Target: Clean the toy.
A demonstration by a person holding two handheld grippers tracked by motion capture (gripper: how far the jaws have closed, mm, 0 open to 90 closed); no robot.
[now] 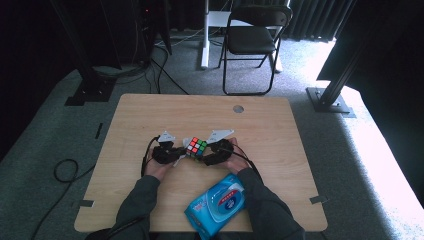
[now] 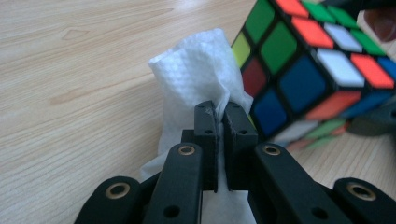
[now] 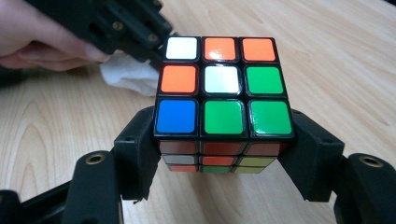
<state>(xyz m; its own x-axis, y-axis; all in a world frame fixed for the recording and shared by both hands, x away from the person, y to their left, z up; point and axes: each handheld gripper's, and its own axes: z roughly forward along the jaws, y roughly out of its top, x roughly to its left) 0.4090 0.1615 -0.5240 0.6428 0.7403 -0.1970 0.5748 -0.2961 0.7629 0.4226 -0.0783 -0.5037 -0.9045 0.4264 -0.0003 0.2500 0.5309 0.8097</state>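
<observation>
The left gripper (image 2: 218, 112) is clenched on a white wipe (image 2: 196, 70): its two black jaws meet with only the thin sheet pinched between them, and the wipe stands up in a crumpled fold above the jaw tips. The top of that fold touches the side of a Rubik's cube (image 2: 303, 70), against a column of yellow-green, red and blue stickers.

The right gripper (image 3: 224, 154) is grasping the Rubik's cube, one jaw pressed flat on each of two opposite sides near the lower layers. In the right gripper view the cube's upper face reads white, orange, orange; orange, white, green; blue, green, green. The cube is held just above the worktop (image 3: 327, 56), which shows beneath it. Beyond the cube in that view the left gripper and the person's left hand (image 3: 37, 37) come in from the upper left, with the wipe under them.

In the high view both grippers meet at the middle of the light wooden worktop (image 1: 280, 130), the cube between them. A blue pack of wet wipes (image 1: 216, 206) lies near the front edge, between the person's forearms. A black folding chair (image 1: 254, 37) stands on the grey carpet beyond the worktop.
</observation>
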